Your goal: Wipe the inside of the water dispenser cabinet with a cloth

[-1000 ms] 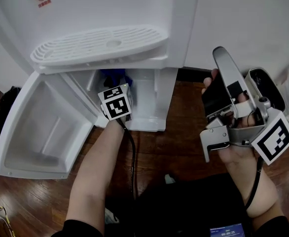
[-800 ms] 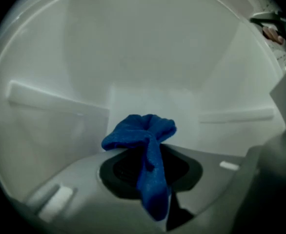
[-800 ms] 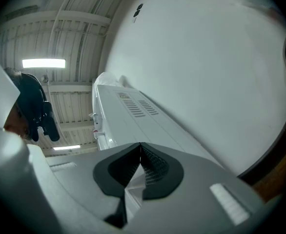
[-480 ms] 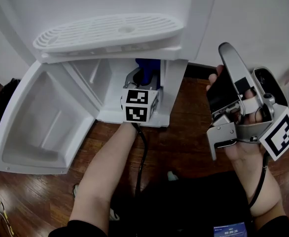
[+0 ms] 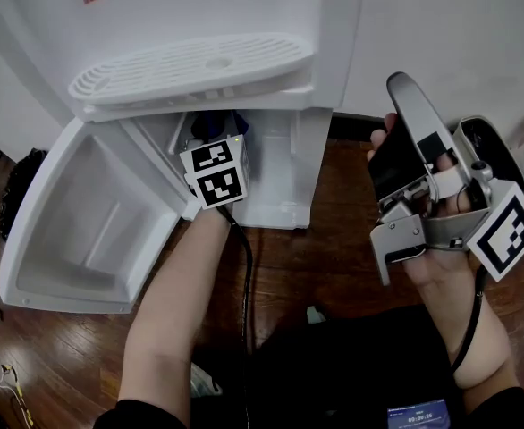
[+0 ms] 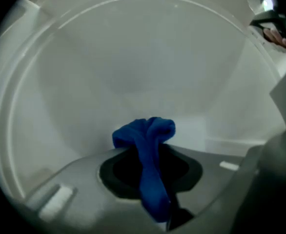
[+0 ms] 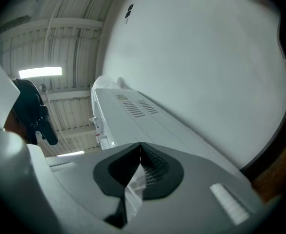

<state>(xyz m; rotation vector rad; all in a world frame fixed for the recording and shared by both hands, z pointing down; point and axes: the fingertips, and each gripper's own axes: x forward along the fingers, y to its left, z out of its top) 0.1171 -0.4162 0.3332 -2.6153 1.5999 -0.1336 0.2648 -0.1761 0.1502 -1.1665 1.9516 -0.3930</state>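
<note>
Head view, far left: the cabinet door (image 5: 83, 231) of the water dispenser (image 5: 199, 7) hangs wide open over the wooden floor (image 5: 325, 266), its inner face turned up toward you.
Head view, centre: your left forearm (image 5: 177, 302) reaches under the drip tray (image 5: 190, 70) into the cabinet (image 5: 275, 181). Only the marker cube (image 5: 215, 177) of that gripper shows at the mouth, with a scrap of blue just above it.
Left gripper view: your left gripper (image 6: 150, 160) has its jaws drawn almost fully together, pinching the blue cloth (image 6: 148, 130). A bunched end sticks out past the tips, close to the pale cabinet wall (image 6: 133, 72); you cannot tell from here whether it touches.
Right gripper view: your right gripper (image 7: 139, 152) has its jaws fully together with nothing between them. It looks up along the dispenser's outside toward the ceiling (image 7: 60, 43).
Head view, right: that gripper is raised beside the dispenser, well apart from the cabinet, and looks idle.
Step in hand: wiping, judging by the cloth being inside the cabinet in a firm pinch.
Next move: press the bunched end flat on a wall or the bottom of the cabinet and sweep it across. Hold the pinch tight so the cloth does not slip, and mind the narrow opening under the drip tray.
</note>
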